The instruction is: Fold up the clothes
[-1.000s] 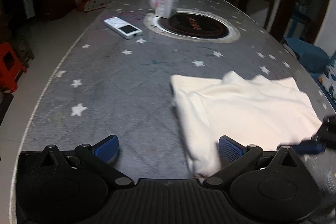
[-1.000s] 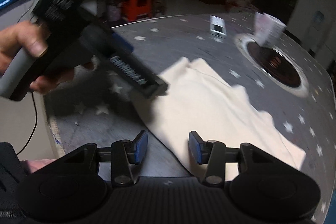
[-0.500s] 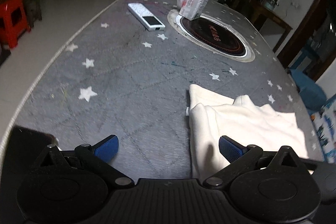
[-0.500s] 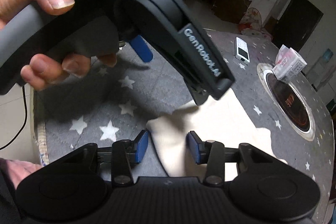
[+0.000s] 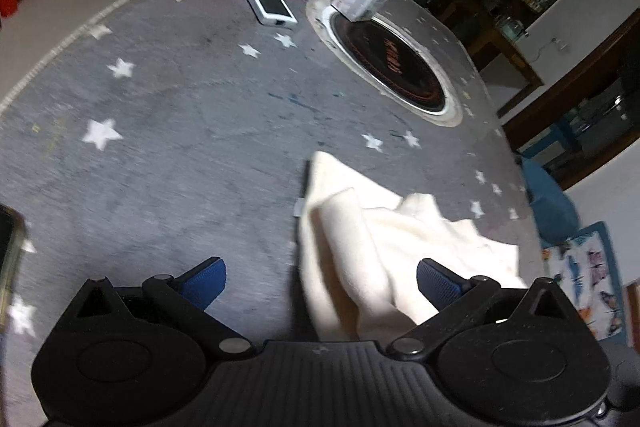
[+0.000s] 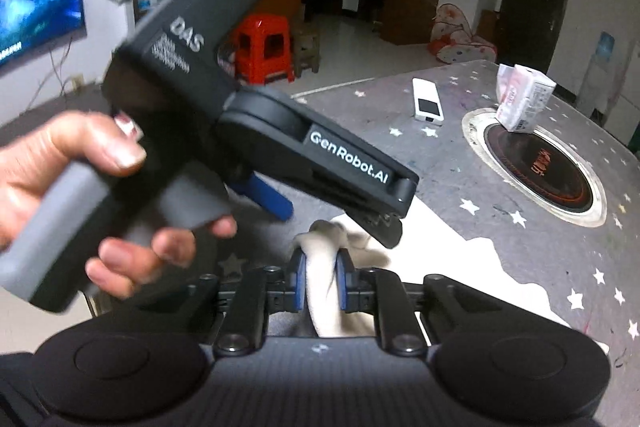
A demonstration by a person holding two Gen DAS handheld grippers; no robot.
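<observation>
My right gripper [image 6: 320, 277], spread half a second ago, now pinches a bunched edge of the cream soft cloth garment [image 5: 372, 247]. My left gripper [image 5: 320, 285] stays spread, garment between its fingers on the grey star-patterned table [image 5: 180, 131]; a fold looks underway.

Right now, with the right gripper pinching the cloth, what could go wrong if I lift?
The right gripper holds only a bunched corner of the cloth, so it could slip free. The open left gripper sits close to the same corner, so the two tools may collide.
</observation>
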